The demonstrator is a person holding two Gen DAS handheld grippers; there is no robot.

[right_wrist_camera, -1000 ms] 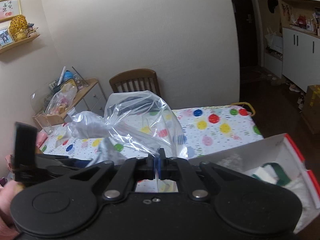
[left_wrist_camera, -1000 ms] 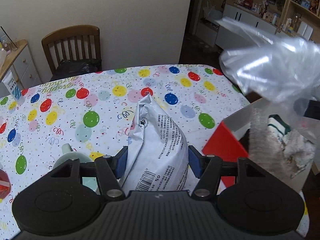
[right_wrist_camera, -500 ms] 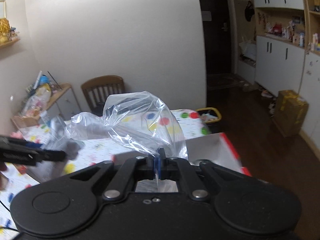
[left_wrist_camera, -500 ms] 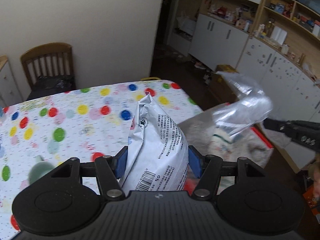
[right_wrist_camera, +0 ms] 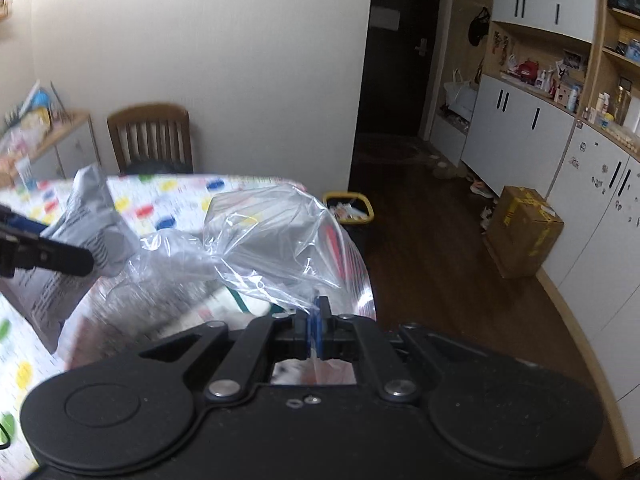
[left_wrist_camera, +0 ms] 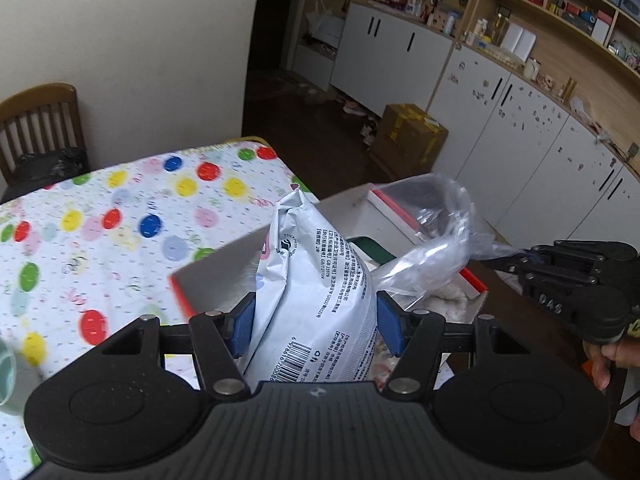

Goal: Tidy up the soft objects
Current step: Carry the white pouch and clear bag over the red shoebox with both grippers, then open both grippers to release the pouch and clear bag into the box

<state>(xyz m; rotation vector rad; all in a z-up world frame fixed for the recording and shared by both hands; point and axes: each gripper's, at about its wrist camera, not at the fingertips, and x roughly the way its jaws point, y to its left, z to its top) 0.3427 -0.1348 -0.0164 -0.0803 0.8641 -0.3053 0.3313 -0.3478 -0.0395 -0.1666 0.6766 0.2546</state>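
Note:
My left gripper (left_wrist_camera: 316, 322) is shut on a white and grey soft pack with printed text and a barcode (left_wrist_camera: 320, 292), held upright over the near edge of an open box with red rims (left_wrist_camera: 424, 220). My right gripper (right_wrist_camera: 317, 322) is shut on a clear plastic bag (right_wrist_camera: 276, 236), which hangs over the box. In the left wrist view the bag (left_wrist_camera: 436, 236) sits over the box, with the right gripper (left_wrist_camera: 516, 258) pinching its right end. The soft pack also shows in the right wrist view (right_wrist_camera: 76, 236). White fluffy cloth (left_wrist_camera: 448, 294) and a green band (left_wrist_camera: 372, 250) lie inside the box.
The table has a balloon-print cloth (left_wrist_camera: 120, 216); the box stands at its right end. A wooden chair (left_wrist_camera: 40, 128) stands behind the table. A cardboard carton (left_wrist_camera: 412, 140) and a yellow-rimmed bin (right_wrist_camera: 350, 208) sit on the dark floor. White cabinets (left_wrist_camera: 520, 120) line the right wall.
Both grippers have swung to the right, from over the table to over the box. The clear bag has dropped lower onto the box. Both grips are unchanged.

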